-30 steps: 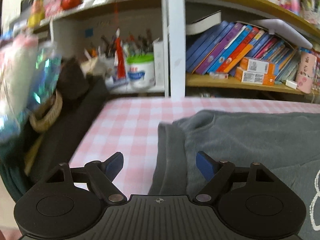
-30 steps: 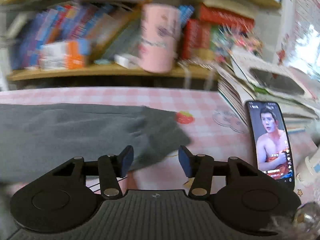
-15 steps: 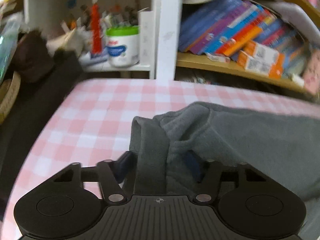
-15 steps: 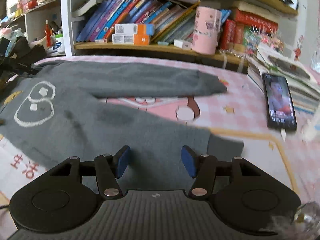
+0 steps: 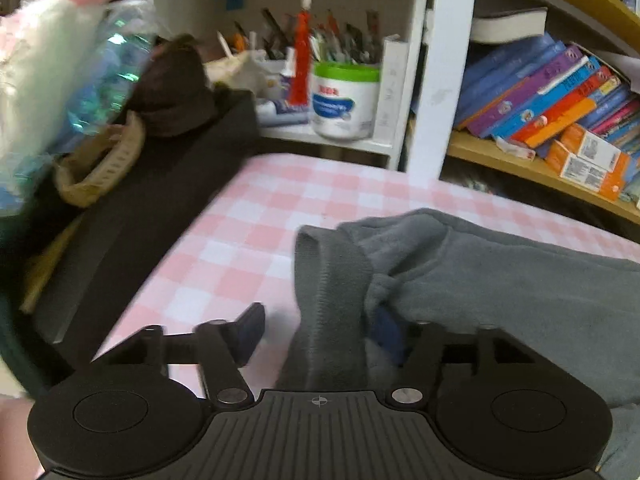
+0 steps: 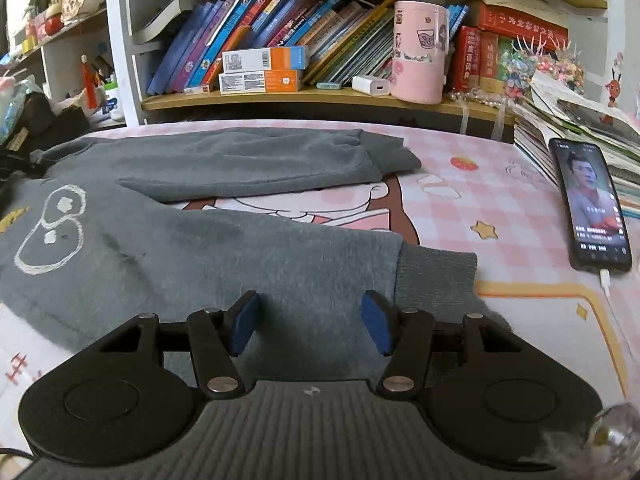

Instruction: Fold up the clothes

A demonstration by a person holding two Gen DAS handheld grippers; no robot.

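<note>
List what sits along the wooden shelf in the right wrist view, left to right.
Leaning books → stacked orange and white boxes → white charger plug → pink canister → red books.

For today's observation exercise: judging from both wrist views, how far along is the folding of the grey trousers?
Done: the grey trousers lie spread flat, legs apart, unfolded. In hand: the left gripper straddles the waistband with its jaws apart; the right gripper hovers open above the near leg's cuff. Left: every fold.

Fuzzy matt fleece sweatshirt (image 6: pixel 240 256), glossy phone (image 6: pixel 592 204)
</note>
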